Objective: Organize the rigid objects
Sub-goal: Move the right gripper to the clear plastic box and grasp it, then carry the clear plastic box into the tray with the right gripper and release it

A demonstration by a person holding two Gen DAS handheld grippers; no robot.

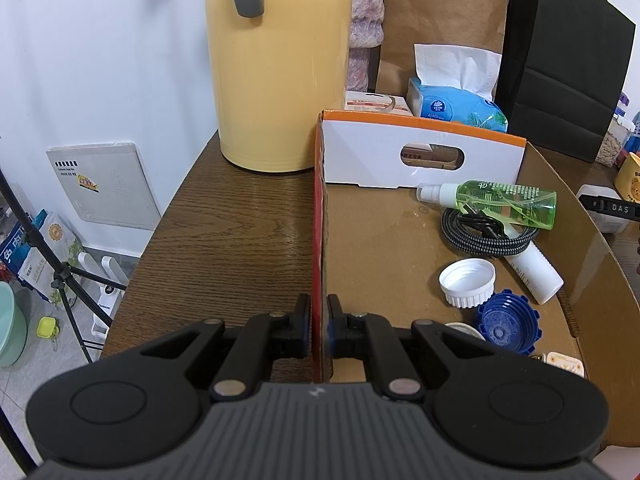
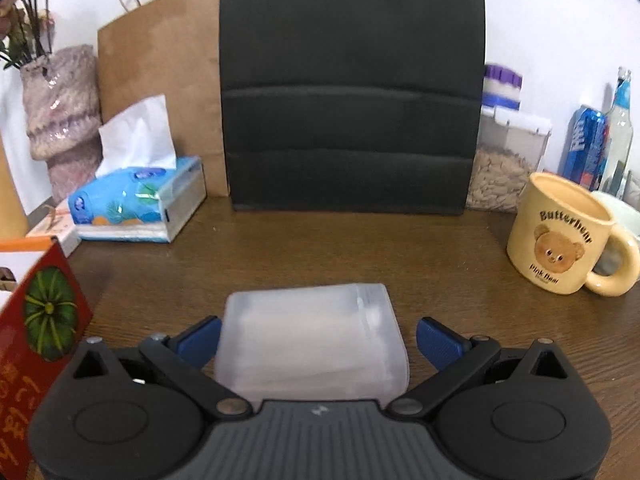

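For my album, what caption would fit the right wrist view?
Open right gripper straddles a translucent plastic box on the wooden table.

Table (image 2: 280,248): dark brown wood grain. Jug (image 1: 276,72) at its far left edge: pale yellow, grey handle. Cardboard box (image 1: 318,208): red outside, orange rim, brown inside. Spray bottle (image 1: 508,202): translucent green. Caps: white (image 1: 466,282), blue (image 1: 506,322). Mug (image 2: 560,236): cream, brown bear print.
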